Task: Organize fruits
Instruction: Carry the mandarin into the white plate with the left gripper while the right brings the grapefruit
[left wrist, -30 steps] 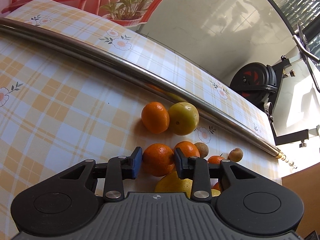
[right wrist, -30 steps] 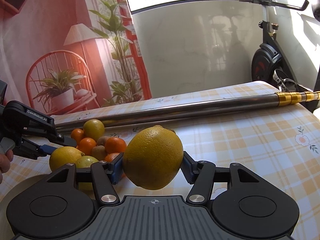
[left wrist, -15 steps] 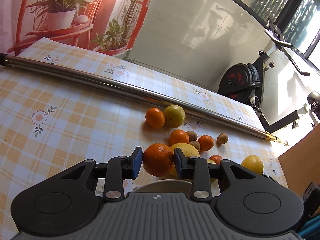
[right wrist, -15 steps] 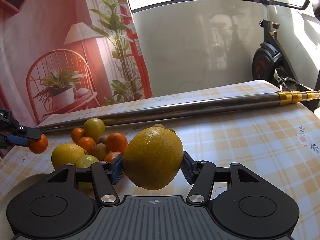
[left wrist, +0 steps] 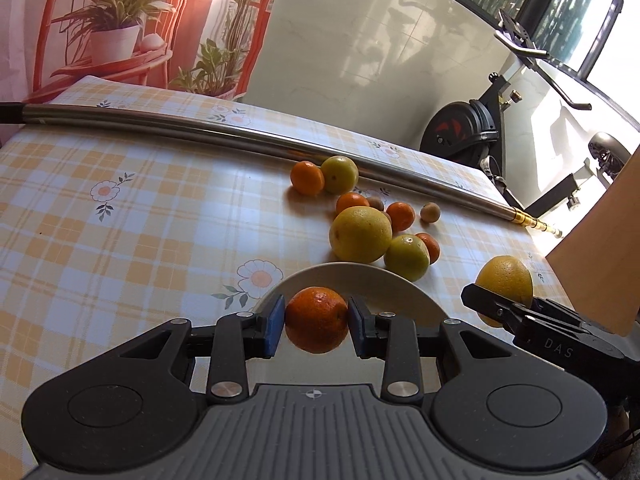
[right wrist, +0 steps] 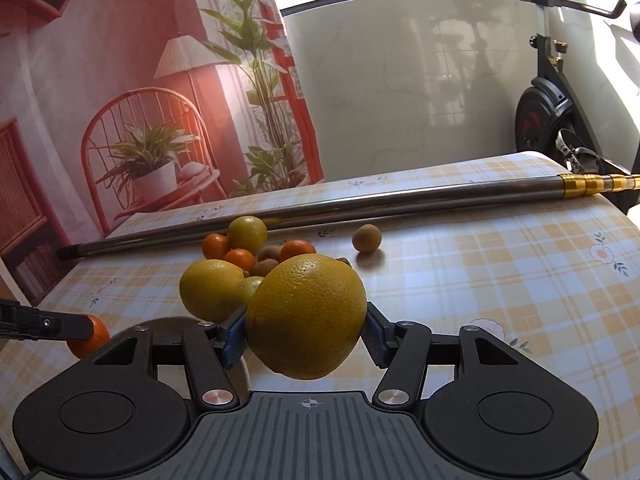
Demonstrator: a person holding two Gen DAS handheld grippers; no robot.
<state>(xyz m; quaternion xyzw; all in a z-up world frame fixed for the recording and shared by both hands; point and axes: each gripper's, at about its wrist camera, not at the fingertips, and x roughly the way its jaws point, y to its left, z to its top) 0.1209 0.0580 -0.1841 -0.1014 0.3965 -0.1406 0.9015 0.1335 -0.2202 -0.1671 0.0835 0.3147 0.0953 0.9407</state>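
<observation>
My left gripper (left wrist: 316, 322) is shut on a small orange (left wrist: 317, 319) and holds it above the near part of a white plate (left wrist: 384, 280). My right gripper (right wrist: 306, 330) is shut on a large yellow-orange citrus (right wrist: 306, 316), held above the table beside the plate (right wrist: 168, 323); it also shows in the left wrist view (left wrist: 505, 282). A pile of loose fruit (left wrist: 360, 234) lies beyond the plate: yellow citrus, small oranges and brown kiwis. The left gripper's orange also shows at the left of the right wrist view (right wrist: 89, 336).
A long steel pole (left wrist: 240, 134) lies across the checked tablecloth behind the fruit. One brown fruit (right wrist: 366, 238) lies apart to the right of the pile. An exercise bike (left wrist: 480, 132) stands past the table's far edge. A wooden board (left wrist: 600, 224) is at the right.
My left gripper has lifted the small orange off the pile and drawn back over the plate. My right gripper has held the large citrus almost still, shifting slightly toward the plate.
</observation>
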